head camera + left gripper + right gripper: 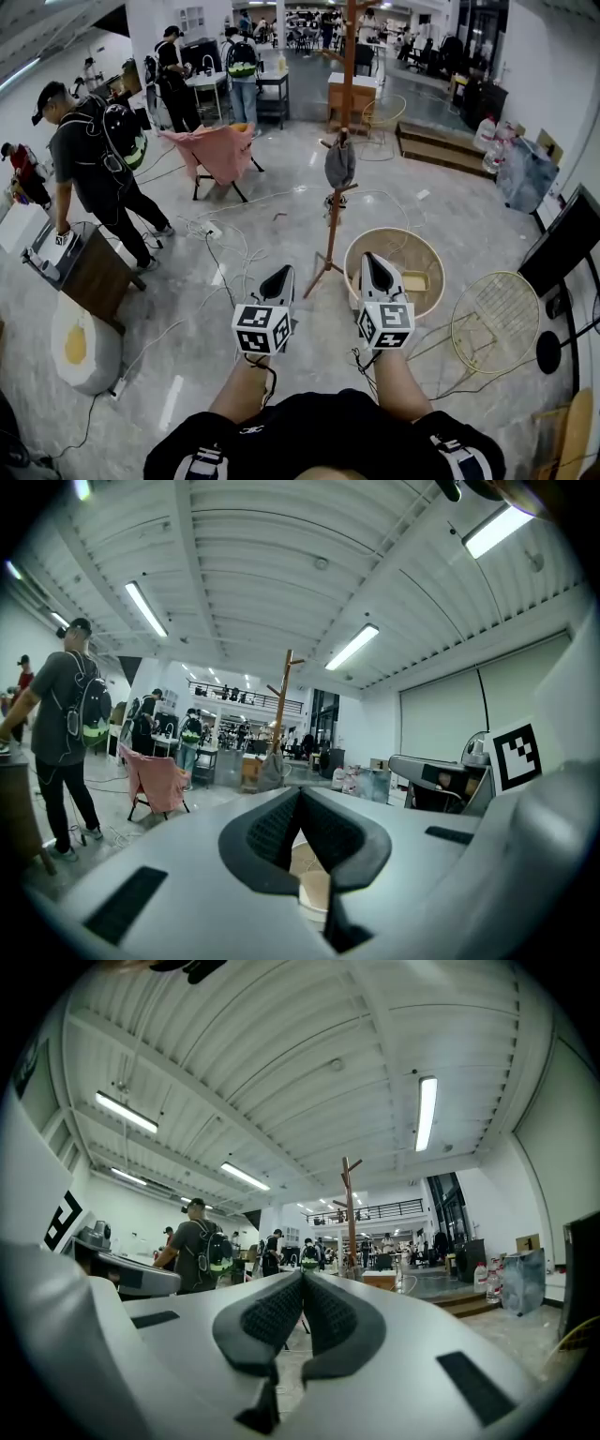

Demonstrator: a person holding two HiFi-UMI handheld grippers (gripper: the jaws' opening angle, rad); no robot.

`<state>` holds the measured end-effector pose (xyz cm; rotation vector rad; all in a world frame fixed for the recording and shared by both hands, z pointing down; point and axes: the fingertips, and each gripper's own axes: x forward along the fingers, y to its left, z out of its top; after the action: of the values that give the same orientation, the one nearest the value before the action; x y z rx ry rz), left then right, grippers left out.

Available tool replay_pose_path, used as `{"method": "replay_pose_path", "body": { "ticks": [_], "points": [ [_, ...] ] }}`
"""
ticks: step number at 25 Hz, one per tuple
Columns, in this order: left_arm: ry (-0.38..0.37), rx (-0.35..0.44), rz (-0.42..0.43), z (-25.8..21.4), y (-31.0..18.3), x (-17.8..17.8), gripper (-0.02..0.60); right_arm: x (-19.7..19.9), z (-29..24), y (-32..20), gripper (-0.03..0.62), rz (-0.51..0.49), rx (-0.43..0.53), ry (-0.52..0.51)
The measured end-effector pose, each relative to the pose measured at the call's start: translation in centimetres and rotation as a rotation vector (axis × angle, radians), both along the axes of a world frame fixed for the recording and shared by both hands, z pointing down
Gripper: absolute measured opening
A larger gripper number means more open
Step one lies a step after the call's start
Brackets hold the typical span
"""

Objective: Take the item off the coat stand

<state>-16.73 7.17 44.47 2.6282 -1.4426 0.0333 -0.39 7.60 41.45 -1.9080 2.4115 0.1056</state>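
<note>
Far left: a person [94, 164] in dark clothes, bent over a small brown wooden worktop [94, 272]. Just nearer, on the glossy grey floor [169, 319], a soft egg-shaped cushion [82, 345], white with a yellow centre. Further right and farther off, a folding chair [220, 150] draped in limp pink cloth.

Low in the middle, the left gripper [280, 275]: smooth grey shell, marker cube behind. Ribbed black fingers [270, 832] pressed together at the tips, nothing clamped between them.

Just right of it, the coat stand [333, 225]: a slim reddish-brown wooden pole on splayed legs, with short pegs. Top cut off by the upper edge of the head view.

On a peg about halfway up, well beyond both grippers, the grey item [339, 165]: soft, rounded, sagging. Long axis vertical, narrow end up at the peg, fuller end pointing down at the floor. Whether cap or bag, hard to tell. Only a small grey lump against the pole in the left gripper view, too small to make out in the right gripper view.

Alongside, the right gripper [377, 270], same build, fingers closed tight on nothing, overlapping a round woven basket [420, 251] in the head view. Far right, a round pale-yellow wire-mesh seat [495, 323].
</note>
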Motion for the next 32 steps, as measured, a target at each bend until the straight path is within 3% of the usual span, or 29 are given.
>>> {"method": "replay_pose_path", "body": {
  "ticks": [5, 12, 18, 32],
  "points": [
    [-0.005, -0.016, 0.01, 1.2, -1.0, -1.9, 0.012, -1.9, 1.0, -0.8, 0.015, 0.0, -0.008, -0.009],
    [-0.023, -0.014, 0.03, 2.0, -5.1, -0.8, 0.012, -0.9, 1.9, -5.3, 0.015, 0.011, -0.005, -0.026],
    [-0.047, -0.012, 0.0, 2.0, -12.9, 1.0, 0.012, 1.5, 2.0, -13.6, 0.015, -0.004, 0.0, -0.051],
    [-0.073, 0.013, -0.073, -0.1, -35.5, 11.7, 0.012, 11.8, 0.0, -38.1, 0.015, -0.097, 0.008, -0.051]
  ]
}}
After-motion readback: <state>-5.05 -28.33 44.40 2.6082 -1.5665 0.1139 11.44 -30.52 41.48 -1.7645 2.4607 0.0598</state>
